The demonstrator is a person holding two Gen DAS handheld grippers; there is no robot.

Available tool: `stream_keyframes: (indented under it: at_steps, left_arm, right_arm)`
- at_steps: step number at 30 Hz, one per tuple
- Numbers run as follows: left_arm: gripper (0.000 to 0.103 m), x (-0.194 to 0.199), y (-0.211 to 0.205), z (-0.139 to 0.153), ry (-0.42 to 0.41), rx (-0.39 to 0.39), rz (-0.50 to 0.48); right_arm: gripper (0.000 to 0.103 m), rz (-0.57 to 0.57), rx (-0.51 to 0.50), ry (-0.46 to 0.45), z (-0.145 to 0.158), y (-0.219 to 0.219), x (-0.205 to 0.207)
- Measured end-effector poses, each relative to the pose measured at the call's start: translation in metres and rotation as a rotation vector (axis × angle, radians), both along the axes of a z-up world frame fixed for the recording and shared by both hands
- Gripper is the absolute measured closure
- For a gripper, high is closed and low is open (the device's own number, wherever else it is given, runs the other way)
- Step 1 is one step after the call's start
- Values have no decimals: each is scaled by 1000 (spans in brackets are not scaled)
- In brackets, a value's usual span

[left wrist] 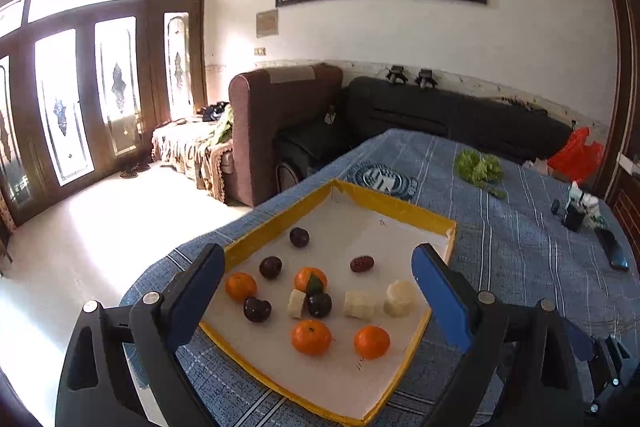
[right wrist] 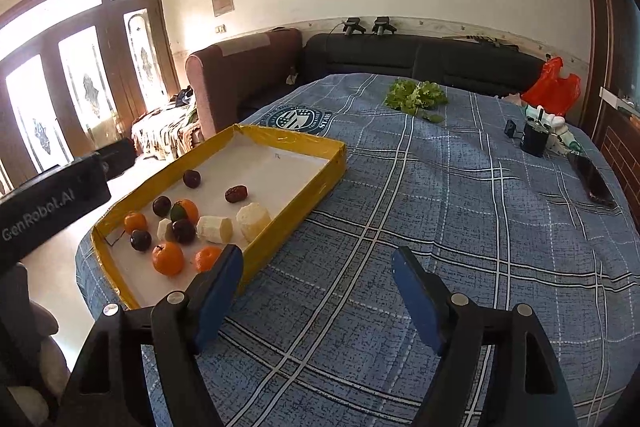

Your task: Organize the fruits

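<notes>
**Over tray, tongs spread**

On blue plaid cloth (right wrist: 400, 187): yellow tray (left wrist: 400, 211) w/ oranges (left wrist: 311, 336), plums (left wrist: 256, 308), banana bits (left wrist: 360, 303). L tongs (left wrist: 318, 291) gape above fruit, empty. R tongs (right wrist: 318, 291) also wide, over bare cloth beside tray.

We see a yellow-rimmed tray (left wrist: 394, 205) w/ white floor on the blue plaid cloth, holding mixed fruit: 4 oranges (left wrist: 311, 336), 4 dark plums (left wrist: 299, 237), a red date (left wrist: 362, 264), 3 pale peeled chunks (left wrist: 359, 303), all loosely clustered at its near end.
</notes>
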State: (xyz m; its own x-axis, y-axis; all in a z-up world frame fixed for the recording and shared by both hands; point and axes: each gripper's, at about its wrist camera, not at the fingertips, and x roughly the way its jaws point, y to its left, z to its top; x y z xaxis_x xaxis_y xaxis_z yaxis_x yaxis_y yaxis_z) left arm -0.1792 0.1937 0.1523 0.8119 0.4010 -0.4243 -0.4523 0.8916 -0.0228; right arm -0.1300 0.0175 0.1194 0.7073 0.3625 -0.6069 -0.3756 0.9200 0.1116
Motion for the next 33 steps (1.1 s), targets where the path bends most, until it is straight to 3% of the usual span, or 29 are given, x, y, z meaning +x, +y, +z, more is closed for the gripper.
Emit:
stream_keyframes:
  at_steps: [7,13,17,22,28,33]
  left_arm:
    - [0,-48,-1,29,-288,58,72]
    - [0,-58,-10,34,-354,105,84]
    - [0,-53,-5,31,-325,53,60]
    - [0,-32,10,15,-205,-15,67]
    - [0,-23,5,0,-115,33,110]
    - [0,-11,2,-8,-49,32,51]
  right_arm:
    - [21,3,11,-6,0,2,-1]
    - [21,27,5,-7,-3,10,-1]
    - [21,44,12,-13,-3,12,-2]
    - [18,57,2,-15,-6,16,-3]
    - [18,74,-11,-3,-10,22,-3]
    - [17,86,-18,-5,-11,27,-5]
